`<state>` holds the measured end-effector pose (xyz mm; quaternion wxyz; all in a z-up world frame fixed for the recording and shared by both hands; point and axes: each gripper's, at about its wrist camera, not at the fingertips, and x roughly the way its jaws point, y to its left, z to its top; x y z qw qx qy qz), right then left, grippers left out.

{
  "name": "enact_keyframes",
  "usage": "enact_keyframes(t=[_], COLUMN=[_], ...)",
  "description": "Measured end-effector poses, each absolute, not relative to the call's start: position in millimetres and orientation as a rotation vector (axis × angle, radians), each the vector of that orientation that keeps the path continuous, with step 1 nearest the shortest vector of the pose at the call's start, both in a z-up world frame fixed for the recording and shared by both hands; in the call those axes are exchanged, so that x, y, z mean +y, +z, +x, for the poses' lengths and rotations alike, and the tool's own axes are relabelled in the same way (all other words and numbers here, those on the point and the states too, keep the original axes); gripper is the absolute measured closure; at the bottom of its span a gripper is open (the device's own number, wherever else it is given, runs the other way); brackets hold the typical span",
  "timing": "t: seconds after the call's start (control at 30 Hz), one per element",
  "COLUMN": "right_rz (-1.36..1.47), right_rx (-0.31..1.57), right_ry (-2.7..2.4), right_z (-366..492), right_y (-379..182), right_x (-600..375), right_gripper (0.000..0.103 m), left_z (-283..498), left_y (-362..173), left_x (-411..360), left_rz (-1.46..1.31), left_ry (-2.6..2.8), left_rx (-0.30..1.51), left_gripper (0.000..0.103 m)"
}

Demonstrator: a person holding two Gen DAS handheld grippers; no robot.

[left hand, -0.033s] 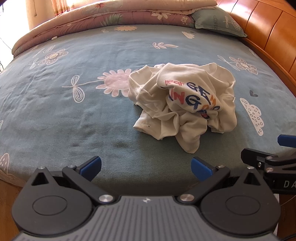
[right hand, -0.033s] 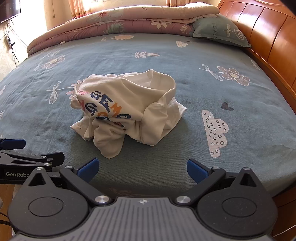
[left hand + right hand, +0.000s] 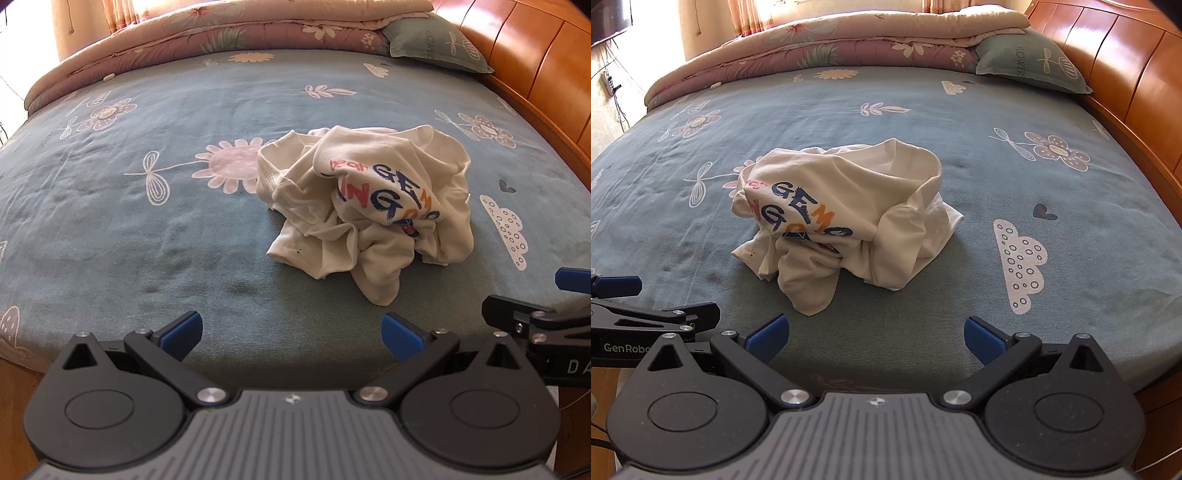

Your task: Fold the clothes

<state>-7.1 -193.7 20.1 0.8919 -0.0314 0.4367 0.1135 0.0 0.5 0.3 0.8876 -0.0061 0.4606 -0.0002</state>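
With the left gripper (image 3: 291, 330) and right gripper (image 3: 876, 332) both spread wide and empty, short of the crumpled shirt (image 3: 842, 218) mid-bed (image 3: 960, 129), best reach for its outer edges first.

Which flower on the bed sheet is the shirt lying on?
The big pink daisy; the crumpled white T-shirt covers its edge, the other flowers lie clear.

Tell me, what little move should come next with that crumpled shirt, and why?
Probably bring both grippers forward to the shirt and pinch its near edges to spread it flat. It lies bunched in a heap on the bed, its print creased, so it cannot be folded yet. The left gripper and right gripper stand open and empty at the bed's near edge, short of the cloth.
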Motion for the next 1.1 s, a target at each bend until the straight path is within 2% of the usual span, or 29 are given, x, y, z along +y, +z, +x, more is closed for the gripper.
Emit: enact_keyframes(t=[1.1], right_rz=[-0.069], right_rx=[0.894], right_ry=[0.238], right_z=[-7.9], right_y=[22.8], right_x=[-193.8], right_gripper=[0.000], left_z=[-0.2], left_y=[4.0], left_x=[-2.5], left_rz=[-0.001], left_ry=[-0.017], left_rx=[0.951], left_gripper=[0.000])
